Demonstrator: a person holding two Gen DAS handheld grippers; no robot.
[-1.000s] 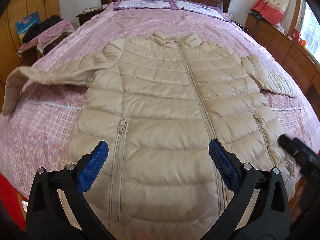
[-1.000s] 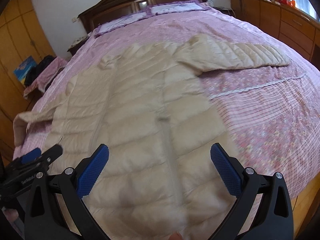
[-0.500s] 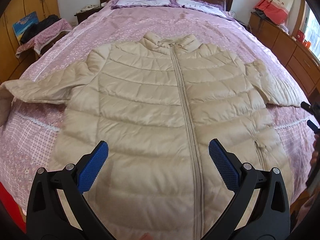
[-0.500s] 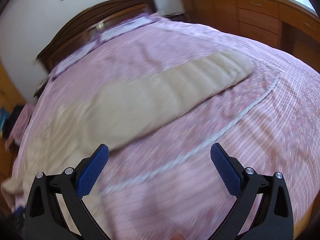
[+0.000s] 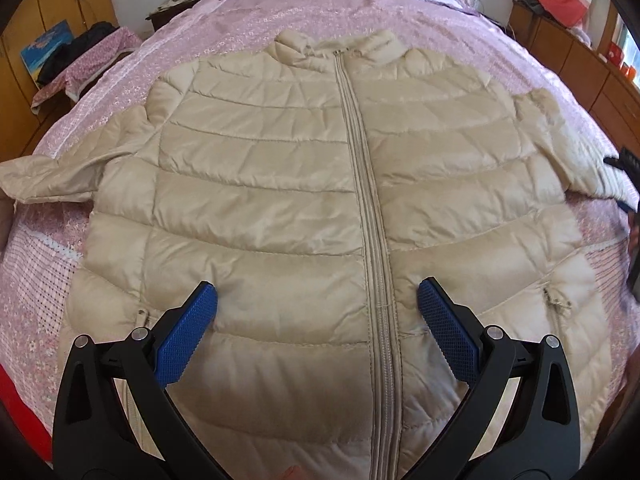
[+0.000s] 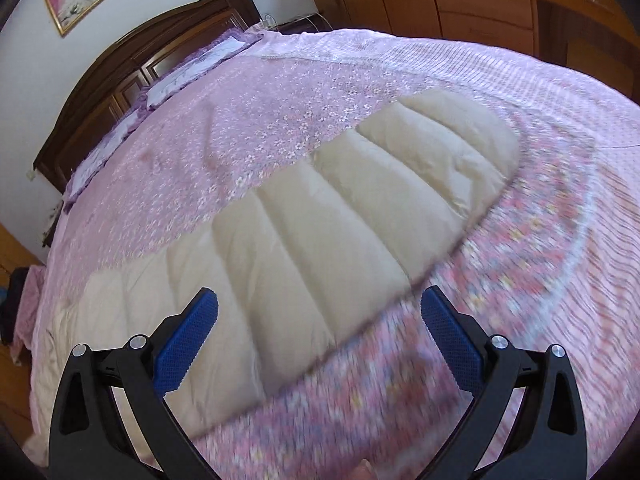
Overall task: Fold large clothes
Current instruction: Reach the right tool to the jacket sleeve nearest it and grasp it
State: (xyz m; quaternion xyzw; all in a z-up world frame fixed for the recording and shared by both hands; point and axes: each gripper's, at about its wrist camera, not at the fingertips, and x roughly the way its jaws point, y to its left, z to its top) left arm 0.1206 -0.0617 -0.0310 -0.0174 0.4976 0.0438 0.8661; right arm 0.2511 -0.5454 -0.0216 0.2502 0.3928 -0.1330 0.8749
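Jacket (image 5: 280, 208) flat, sleeves spread wide

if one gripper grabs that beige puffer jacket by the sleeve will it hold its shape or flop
Probably flop: the jacket lies limp on the bedspread, creased between its quilted channels. It is likely light for its bulk, given the puffy padding. The shell has a sheen, so the sleeve under the open right gripper may slip; the left gripper is open too.
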